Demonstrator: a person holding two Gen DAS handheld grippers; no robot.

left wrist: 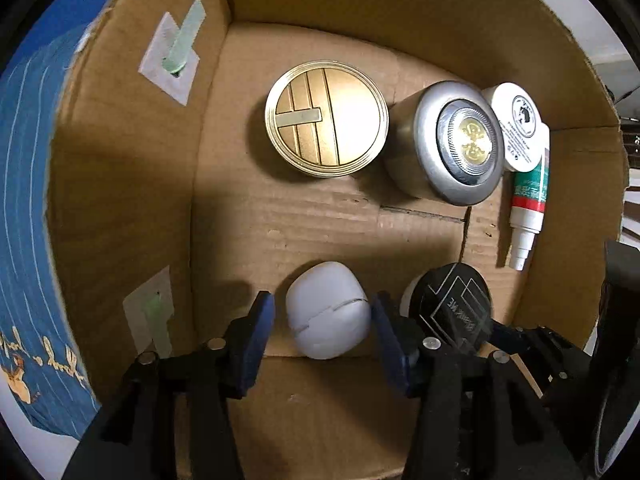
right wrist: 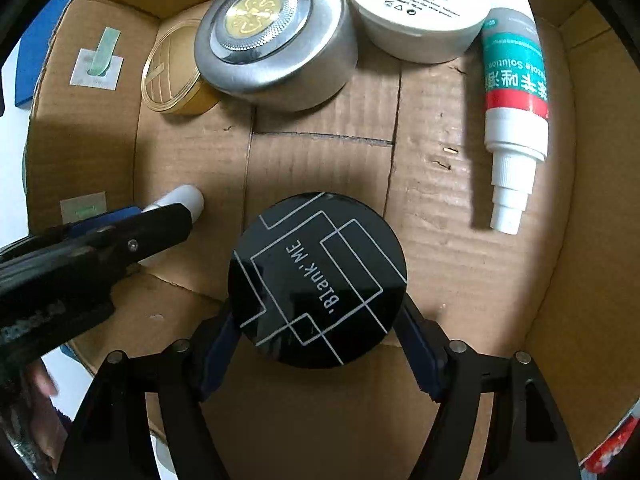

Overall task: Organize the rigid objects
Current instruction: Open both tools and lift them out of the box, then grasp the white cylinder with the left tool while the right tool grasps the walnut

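Cardboard box [left wrist: 120,184], interior, left wrist view: left gripper [left wrist: 322,320] points down into the near end, its blue pads [left wrist: 256,332] standing either side of a pale rounded case [left wrist: 328,314] that sits on the box floor; a sliver of gap shows at each pad, so the jaws read as parted off the case, not pressing it. Step in hand, by judgement: setting down, case delivered, withdrawal due. Next move calls for a straight lift clear so the case is not nudged. Neighbours: gold round tin [left wrist: 326,118] and silver round tin [left wrist: 448,144] in the far row, touching or nearly so; white cream jar [left wrist: 516,128] and a white dropper bottle [left wrist: 528,200] lying along the right wall; black round compact [left wrist: 452,304] just beside the case, close to the left gripper's right finger. Right wrist view: right gripper [right wrist: 318,344] clasps the black round compact [right wrist: 318,280] across its width, both pads touching its rim, low over the near floor. Release still pending, by judgement; whether the compact rests on the cardboard cannot be told. Left gripper [right wrist: 120,232] crowds in from the left, the main obstruction; dropper bottle [right wrist: 516,112] well apart at right; silver round tin [right wrist: 276,36], gold round tin [right wrist: 176,76] and cream jar [right wrist: 416,12] line the far wall.
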